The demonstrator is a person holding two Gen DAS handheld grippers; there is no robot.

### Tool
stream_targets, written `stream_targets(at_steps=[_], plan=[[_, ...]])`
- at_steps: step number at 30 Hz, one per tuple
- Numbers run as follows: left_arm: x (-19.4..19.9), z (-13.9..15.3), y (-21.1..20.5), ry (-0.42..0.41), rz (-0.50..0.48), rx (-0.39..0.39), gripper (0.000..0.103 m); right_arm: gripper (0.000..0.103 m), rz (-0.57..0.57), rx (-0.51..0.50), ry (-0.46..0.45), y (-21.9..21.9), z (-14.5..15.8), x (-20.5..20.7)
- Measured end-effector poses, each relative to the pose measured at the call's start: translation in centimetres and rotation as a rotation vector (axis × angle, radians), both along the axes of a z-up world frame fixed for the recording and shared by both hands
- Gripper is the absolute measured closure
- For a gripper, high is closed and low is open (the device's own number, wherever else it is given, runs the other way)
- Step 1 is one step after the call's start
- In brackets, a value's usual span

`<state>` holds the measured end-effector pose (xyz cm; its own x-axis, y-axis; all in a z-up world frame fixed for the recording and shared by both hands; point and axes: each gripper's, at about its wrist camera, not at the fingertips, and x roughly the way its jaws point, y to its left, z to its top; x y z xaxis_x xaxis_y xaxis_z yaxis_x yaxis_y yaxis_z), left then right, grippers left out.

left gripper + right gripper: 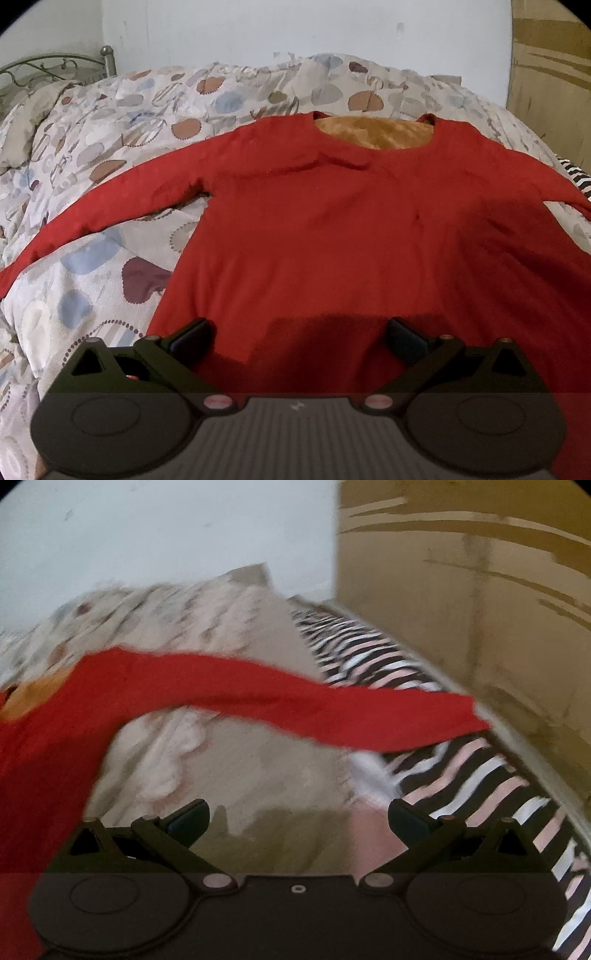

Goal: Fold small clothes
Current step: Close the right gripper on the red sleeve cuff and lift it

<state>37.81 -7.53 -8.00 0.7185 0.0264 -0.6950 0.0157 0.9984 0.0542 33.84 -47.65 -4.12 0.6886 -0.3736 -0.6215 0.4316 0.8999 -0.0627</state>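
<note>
a long-sleeved red knit top (332, 229) lies flat, front up, on a bed under a patterned quilt (92, 147). we hold the left gripper (297, 338) released over its hem and the right gripper (297, 818) released beside the body. we judge each sleeve should fold inward first. only the right view shows the sleeve end (443, 716) reaching the bed's striped right edge.

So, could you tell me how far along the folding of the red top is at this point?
Done: the red top lies spread flat, neckline away, on the patterned quilt, both sleeves out to the sides. In hand: nothing; the left gripper is open above the hem, the right gripper open near the right sleeve. Left: every fold, sleeves and body.
</note>
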Motion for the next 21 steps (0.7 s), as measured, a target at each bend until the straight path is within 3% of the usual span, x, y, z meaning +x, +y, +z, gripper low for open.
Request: stream_targets(at_steps=[6,15,21], plan=[[0.1,0.1,0.0,0.013,-0.003,-0.001,0.0,0.0,-0.1,-0.092,0.022,-4.1,-0.6,2.0],[0.5,0.5,0.1,0.041,-0.013,-0.004,0.0,0.0,-0.157,-0.04,0.001,-5.8,-2.7,2.3],[0.1,1.1,0.3,0.039,-0.017,-0.006,0.0,0.001,-0.214,0.042,-0.133,-7.4,-2.3,1.4]])
